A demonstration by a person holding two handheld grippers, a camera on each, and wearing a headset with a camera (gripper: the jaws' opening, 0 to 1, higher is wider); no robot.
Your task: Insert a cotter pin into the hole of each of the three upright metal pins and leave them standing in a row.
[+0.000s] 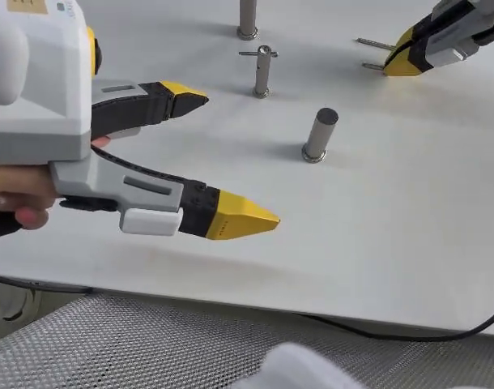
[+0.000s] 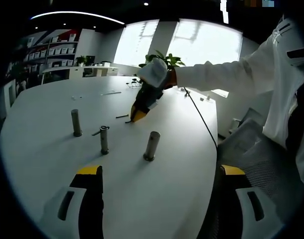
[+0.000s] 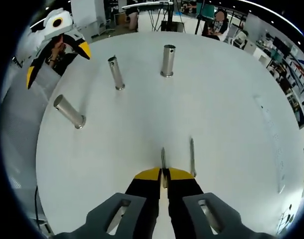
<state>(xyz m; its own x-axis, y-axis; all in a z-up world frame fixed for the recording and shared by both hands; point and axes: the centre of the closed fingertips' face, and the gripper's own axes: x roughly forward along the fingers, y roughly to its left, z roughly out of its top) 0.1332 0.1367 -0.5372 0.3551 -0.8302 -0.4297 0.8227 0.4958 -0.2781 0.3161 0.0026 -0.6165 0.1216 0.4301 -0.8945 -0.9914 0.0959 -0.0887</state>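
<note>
Right gripper (image 3: 163, 174) clamps a cotter (image 3: 163, 158) flat on the surface (image 1: 409, 243) toward its far edge, presumably for the bare near pin (image 1: 320, 134); left gripper (image 1: 239, 158) hovers, jaws apart, free to steady it.

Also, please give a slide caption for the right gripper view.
Right hand-held gripper shut on a cotter pin, facing three upright metal pins.

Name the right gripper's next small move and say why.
Probably lift the cotter pin off the table: the right gripper looks shut on it, the middle metal pin already carries one, and the near metal pin has none.
</note>
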